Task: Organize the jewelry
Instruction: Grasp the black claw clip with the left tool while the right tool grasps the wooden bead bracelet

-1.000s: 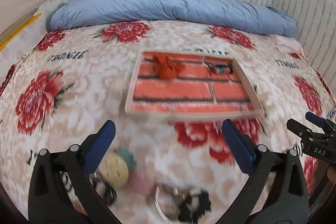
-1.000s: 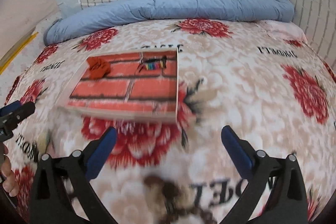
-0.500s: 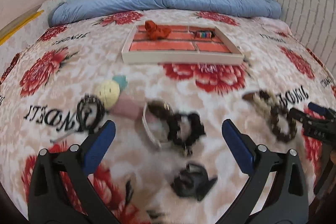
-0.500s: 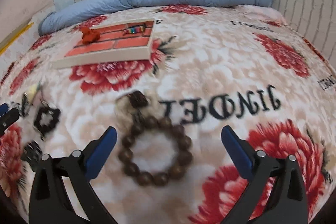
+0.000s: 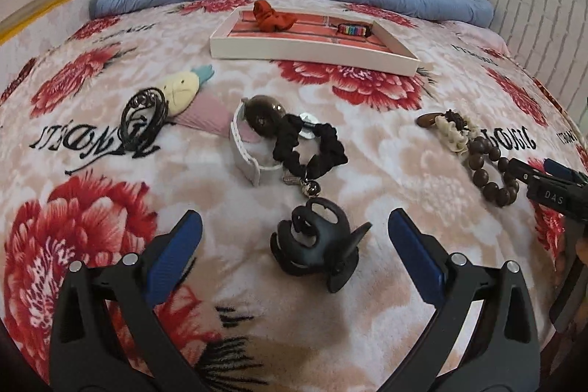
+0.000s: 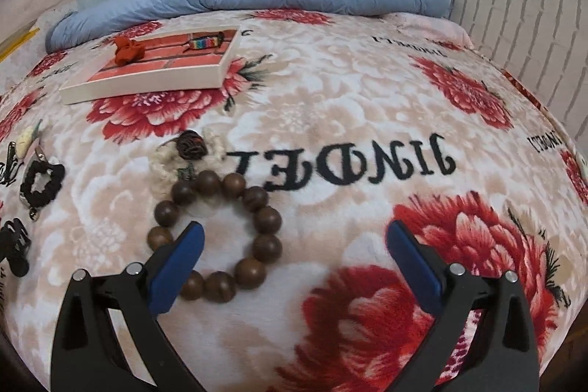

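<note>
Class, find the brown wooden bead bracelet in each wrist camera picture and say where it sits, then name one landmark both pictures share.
Left wrist view: the wooden bead bracelet lies at the far right, partly behind the right gripper.
Right wrist view: the bracelet lies low and left of centre, its near-left side hidden by the gripper's left finger.
Shared landmark: the white tray holding a red scrunchie.

Tray point(image 5: 312, 52): behind the other items, on the bed point(image 5: 367, 142).
Claw clip point(image 5: 316, 247): before scrunchie point(image 5: 312, 149).
Beads point(image 5: 492, 171): right.
</note>
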Demonstrator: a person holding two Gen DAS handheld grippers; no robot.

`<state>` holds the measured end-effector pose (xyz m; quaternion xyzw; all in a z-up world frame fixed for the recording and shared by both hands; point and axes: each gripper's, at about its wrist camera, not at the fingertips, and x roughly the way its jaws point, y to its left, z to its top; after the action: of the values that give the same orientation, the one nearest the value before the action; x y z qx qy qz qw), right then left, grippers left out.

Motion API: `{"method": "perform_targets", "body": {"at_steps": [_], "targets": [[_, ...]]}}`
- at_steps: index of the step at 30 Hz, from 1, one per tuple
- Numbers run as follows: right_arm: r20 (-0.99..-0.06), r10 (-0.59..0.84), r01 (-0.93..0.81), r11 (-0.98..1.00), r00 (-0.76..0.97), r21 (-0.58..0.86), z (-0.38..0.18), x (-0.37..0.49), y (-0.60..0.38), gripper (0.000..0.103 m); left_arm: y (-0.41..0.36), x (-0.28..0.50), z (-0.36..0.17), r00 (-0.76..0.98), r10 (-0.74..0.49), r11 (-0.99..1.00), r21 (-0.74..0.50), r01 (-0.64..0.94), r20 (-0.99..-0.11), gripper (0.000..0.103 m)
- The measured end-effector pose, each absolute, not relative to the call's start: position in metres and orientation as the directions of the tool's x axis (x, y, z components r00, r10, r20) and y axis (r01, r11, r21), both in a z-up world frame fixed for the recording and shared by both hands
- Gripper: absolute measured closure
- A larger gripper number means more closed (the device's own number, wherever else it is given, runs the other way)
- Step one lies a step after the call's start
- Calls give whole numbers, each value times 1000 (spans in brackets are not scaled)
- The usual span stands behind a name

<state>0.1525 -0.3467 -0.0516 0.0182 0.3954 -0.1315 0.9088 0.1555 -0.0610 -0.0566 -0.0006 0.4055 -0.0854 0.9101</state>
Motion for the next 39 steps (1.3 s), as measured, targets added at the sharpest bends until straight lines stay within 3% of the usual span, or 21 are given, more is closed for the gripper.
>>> {"method": "perform_targets", "body": {"at_steps": [8,10,19,29,39], "targets": [[-758,-204,244,968,620,-61,-66,163,-349,9,-72,164,-69,619,-145,982,-36,185,-772,21],[-769,-197,242,969,608,-58,-70,166,-350,17,-74,167,-73,602,-154,980,-43,195,-783,28],[-785,-173,246,969,595,-27,-77,173,-354,32,-75,172,-80,587,-166,977,-51,208,-793,34],[-793,-152,214,976,590,-28,-76,182,-348,68,-78,174,-81,576,-190,971,-64,231,-795,52],[-789,-134,203,979,600,-12,-76,182,-345,81,-76,174,-81,576,-202,970,-79,232,-792,54]]}}
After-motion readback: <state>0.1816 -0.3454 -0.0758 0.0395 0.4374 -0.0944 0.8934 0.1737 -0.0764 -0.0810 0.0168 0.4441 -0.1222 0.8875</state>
